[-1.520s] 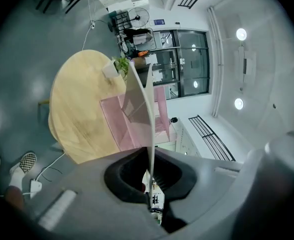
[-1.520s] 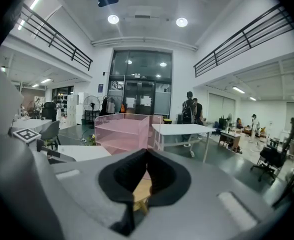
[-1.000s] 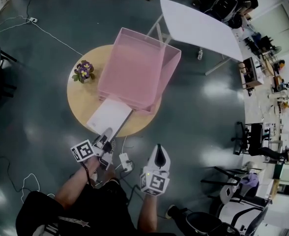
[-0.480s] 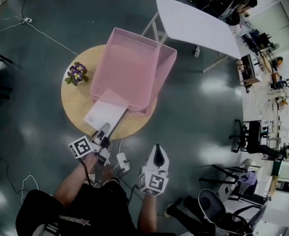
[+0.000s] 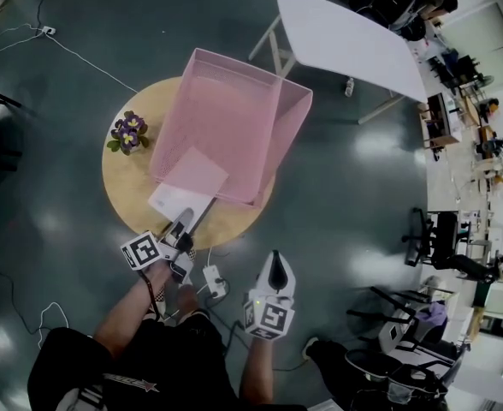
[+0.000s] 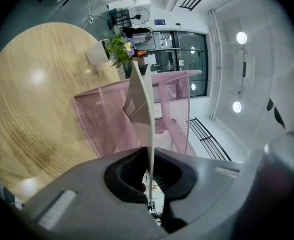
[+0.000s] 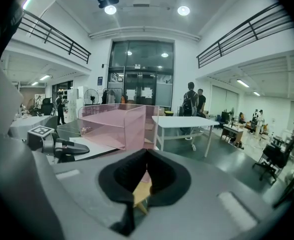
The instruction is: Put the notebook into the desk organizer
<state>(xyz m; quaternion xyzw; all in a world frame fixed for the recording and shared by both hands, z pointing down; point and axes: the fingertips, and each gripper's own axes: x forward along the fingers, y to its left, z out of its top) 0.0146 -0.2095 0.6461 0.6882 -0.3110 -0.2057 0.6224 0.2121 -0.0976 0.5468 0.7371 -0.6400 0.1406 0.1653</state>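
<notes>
Bright ceiling lamps, glare on glossy floor, heavy fisheye edge distortion

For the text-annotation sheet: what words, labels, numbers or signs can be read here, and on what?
Nothing reads legibly.
Cubes on left tongs and right tongs: square marker patterns, no words.
Blue sign by the glass doors: too small.
Print on the person's shirt: blurred.
Notebook: no print visible.

One notebook [image 5: 176, 202], one pink mesh organizer [image 5: 291, 135], one round wooden table [image 5: 127, 178], one potted plant [image 5: 127, 133], one long white table [image 5: 346, 37] — and two grippers, a left gripper [image 5: 186, 224] and a right gripper [image 5: 275, 260].
</notes>
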